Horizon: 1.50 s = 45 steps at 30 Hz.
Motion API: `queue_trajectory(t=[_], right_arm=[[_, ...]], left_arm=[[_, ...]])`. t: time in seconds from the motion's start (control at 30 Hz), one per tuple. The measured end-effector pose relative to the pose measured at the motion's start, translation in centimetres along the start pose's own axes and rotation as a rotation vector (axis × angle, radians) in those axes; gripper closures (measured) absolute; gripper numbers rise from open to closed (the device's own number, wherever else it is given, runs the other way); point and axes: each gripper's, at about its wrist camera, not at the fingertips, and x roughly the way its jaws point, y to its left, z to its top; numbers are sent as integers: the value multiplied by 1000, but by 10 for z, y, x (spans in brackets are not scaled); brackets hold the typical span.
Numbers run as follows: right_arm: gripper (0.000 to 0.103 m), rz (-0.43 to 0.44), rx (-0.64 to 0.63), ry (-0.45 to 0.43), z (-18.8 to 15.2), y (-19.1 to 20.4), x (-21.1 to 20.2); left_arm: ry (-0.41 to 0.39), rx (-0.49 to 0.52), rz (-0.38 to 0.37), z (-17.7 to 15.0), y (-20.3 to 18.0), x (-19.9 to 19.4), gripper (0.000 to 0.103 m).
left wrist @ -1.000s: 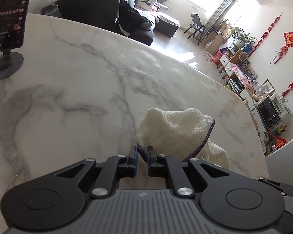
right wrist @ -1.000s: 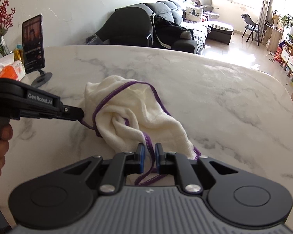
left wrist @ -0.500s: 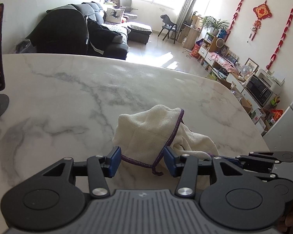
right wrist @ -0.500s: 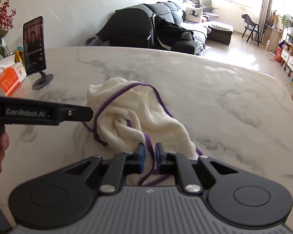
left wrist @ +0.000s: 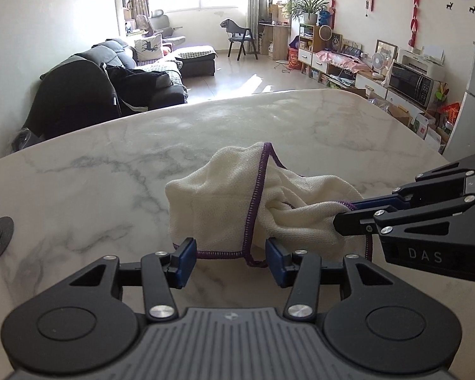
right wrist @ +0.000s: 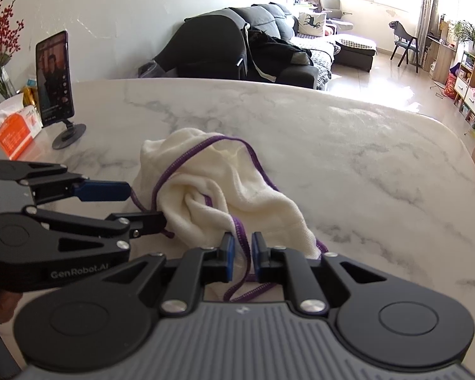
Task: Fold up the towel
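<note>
The towel [left wrist: 256, 202] is lying bunched mid-tabletop [left wrist: 110, 171]. The right claw [right wrist: 243, 250] is pinching its purple hem; the left claw [left wrist: 228, 261] is standing apart, straddling the near hem. Spreading is underway; next, the left claw needs to be clamping a corner.

We saw a phone [right wrist: 54, 77] on a round stand beside an orange tissue box [right wrist: 12, 133] on the marble tabletop [right wrist: 348, 158].
</note>
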Motion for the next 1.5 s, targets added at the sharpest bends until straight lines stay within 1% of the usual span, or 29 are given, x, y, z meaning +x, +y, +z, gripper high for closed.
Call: queue_trajectory(t=[0.1,0.17,0.2,0.23,0.3,0.33,0.43,0.6,0.67,0.7,0.73,0.77,0.8,0.83,0.87,0.9,0.93,1.0,1.17,1.27,1.4,1.5], right_arm=[[90,1,1,1,0,0,0],[90,2,3,1,0,0,1],[90,2,4,1,0,0,1],[90,2,4,0,-1,0,1],[90,3,4,0,0,0,0],[90,3,4,-1,0,0,0],[90,3,5,0,-1,-2,0],[90,5,2,8,-2,-2,0],[90,7,0,12,-3,-2,0],[88,10,1,15,-2,-2,0],[83,12,6,17,-2,-3,0],[80,13,11,18,-2,-4,-1],[75,14,19,17,-2,-5,-2],[67,15,25,17,-2,-6,-3],[62,16,30,16,-1,-7,-5],[52,17,31,10,-1,-8,-6],[47,17,32,4,-1,-8,-8],[44,15,31,-10,0,-9,-12],[40,-1,61,-26,3,-18,-17],[40,-14,88,-37,4,-26,-19],[40,-16,153,-37,6,-38,-16],[41,-13,179,-38,8,-43,-12]], left_arm=[[-23,38,31,-3,-5,3,54],[-27,43,39,-2,-5,4,58],[-18,30,37,-2,-4,6,69],[1,0,25,-2,0,9,83],[37,-76,-6,-1,9,15,92],[44,-112,-15,0,14,16,94],[34,-171,-6,0,24,12,97],[-3,-234,50,5,37,-3,97],[-14,-251,62,7,42,-10,97],[-18,-255,67,8,44,-12,97],[-20,-260,73,9,46,-15,97],[-21,-264,78,8,47,-16,97],[-21,-268,83,8,49,-18,97],[-21,-272,88,8,50,-19,97],[-21,-276,92,7,51,-20,97],[-19,-283,98,6,53,-21,97],[-17,-288,104,5,54,-21,97],[-14,-297,114,4,56,-22,97],[-9,-307,139,1,63,-26,97],[-1,-315,146,-1,67,-26,97],[13,-330,160,-5,72,-25,97],[20,-337,165,-7,75,-22,97]])
